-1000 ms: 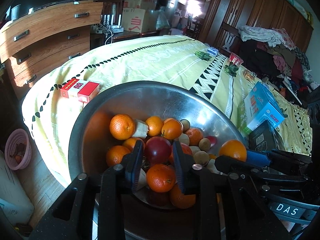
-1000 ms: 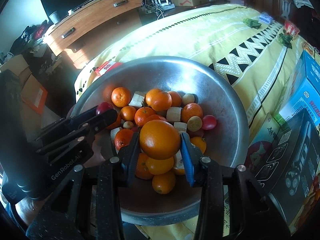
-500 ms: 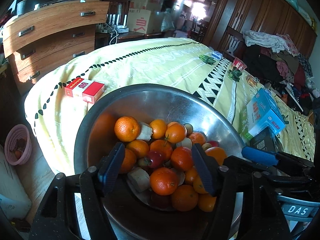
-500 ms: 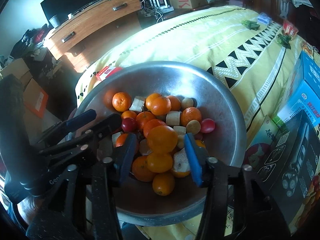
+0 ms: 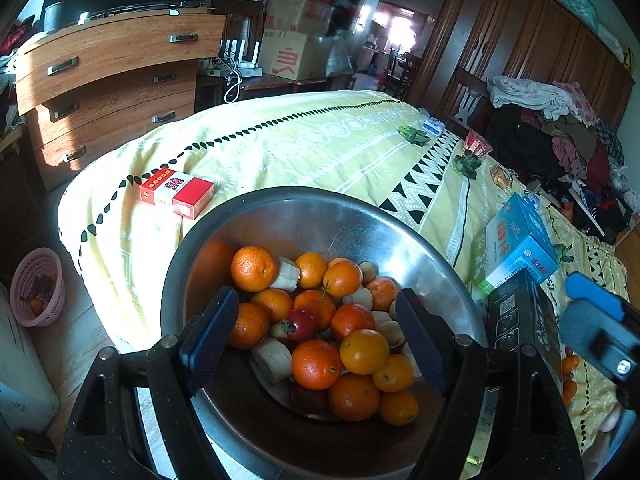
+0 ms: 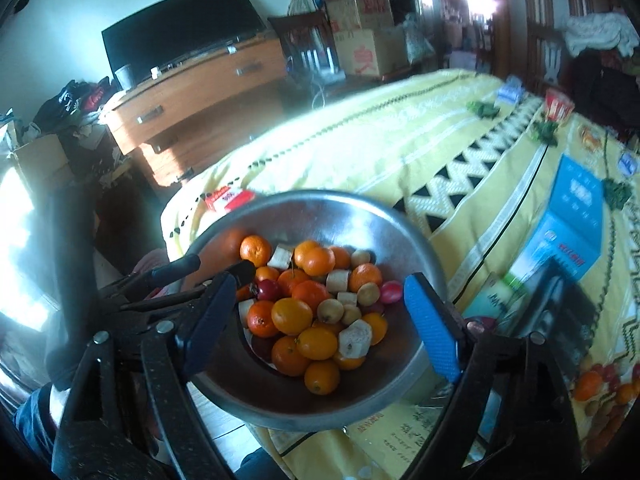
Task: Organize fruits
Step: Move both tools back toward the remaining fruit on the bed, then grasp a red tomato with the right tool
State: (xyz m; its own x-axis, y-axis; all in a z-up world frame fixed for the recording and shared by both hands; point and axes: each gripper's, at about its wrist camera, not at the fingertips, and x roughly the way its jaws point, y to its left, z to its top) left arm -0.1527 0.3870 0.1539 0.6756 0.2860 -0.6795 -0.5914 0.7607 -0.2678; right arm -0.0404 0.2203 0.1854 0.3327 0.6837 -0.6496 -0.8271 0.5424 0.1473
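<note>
Change: both pairs of jaws have just been opening; the red fruit (image 5: 301,323) and the large orange (image 5: 364,351) they pinched a second ago now lie loose in the pile.
Fruit: oranges, small red fruits and pale cut pieces heaped in the steel bowl (image 5: 304,216); round, no clear long axis.
Bowl: mouth up, tipped toward the cameras, on the near edge of the yellow bedspread (image 5: 320,148).
Left gripper (image 5: 316,340): angled down over the heap, fingers spread wide, gripping nothing.
Right gripper (image 6: 320,320): angled down, seemingly higher above the bowl, though blurred; fingers wide apart, empty.
Nearby: red box (image 5: 177,191) beside the rim; blue box (image 6: 568,232) to the right.
</note>
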